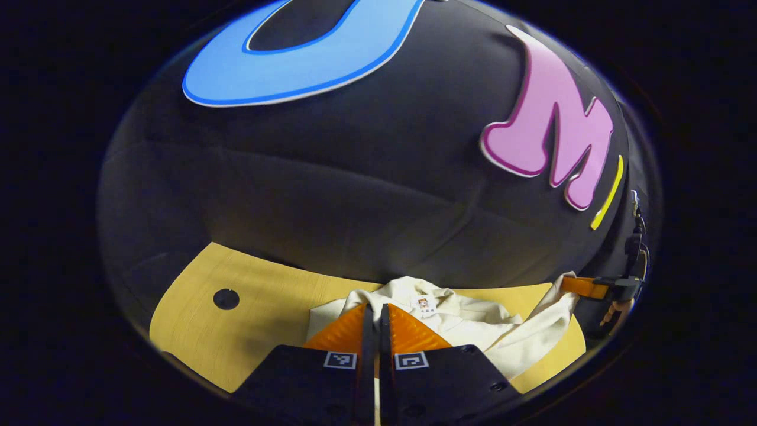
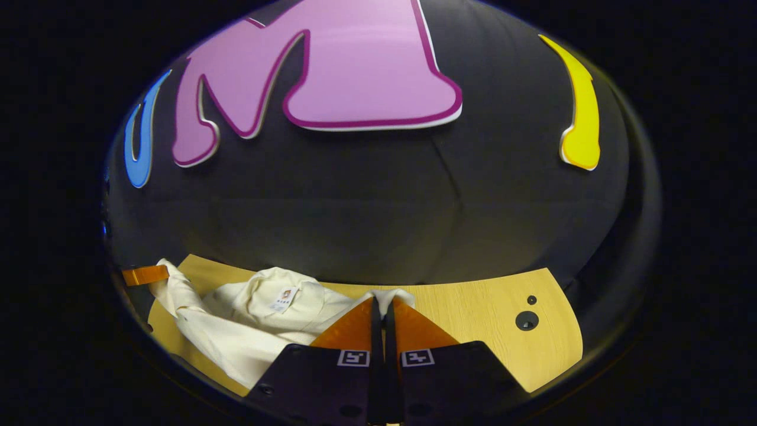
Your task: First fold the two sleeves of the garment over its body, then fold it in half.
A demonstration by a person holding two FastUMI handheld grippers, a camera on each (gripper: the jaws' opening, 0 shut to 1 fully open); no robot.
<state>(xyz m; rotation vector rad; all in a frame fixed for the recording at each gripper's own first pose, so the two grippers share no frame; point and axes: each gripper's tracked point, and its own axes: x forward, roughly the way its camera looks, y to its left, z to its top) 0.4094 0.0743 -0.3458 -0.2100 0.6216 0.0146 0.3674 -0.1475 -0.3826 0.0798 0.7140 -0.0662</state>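
A cream garment (image 1: 473,328) lies bunched on the wooden table (image 1: 254,331), its neck label (image 1: 424,305) facing up. My left gripper (image 1: 374,306) is shut on a fold of the cloth at the garment's left side. At the far right of the left gripper view, my right gripper (image 1: 582,287) pinches another part of the cloth and holds it up off the table. In the right gripper view the garment (image 2: 236,328) spreads to the left, and my right gripper (image 2: 381,300) is shut on cloth at its tips. My left gripper (image 2: 145,275) holds the far end raised.
The table (image 2: 473,322) has a round dark hole (image 2: 526,320) and a smaller one (image 2: 531,300) to the right of the garment. Another hole (image 1: 226,299) lies to its left. The booth's black cloth wall rises behind the table. A hand (image 1: 615,310) holds the right gripper.
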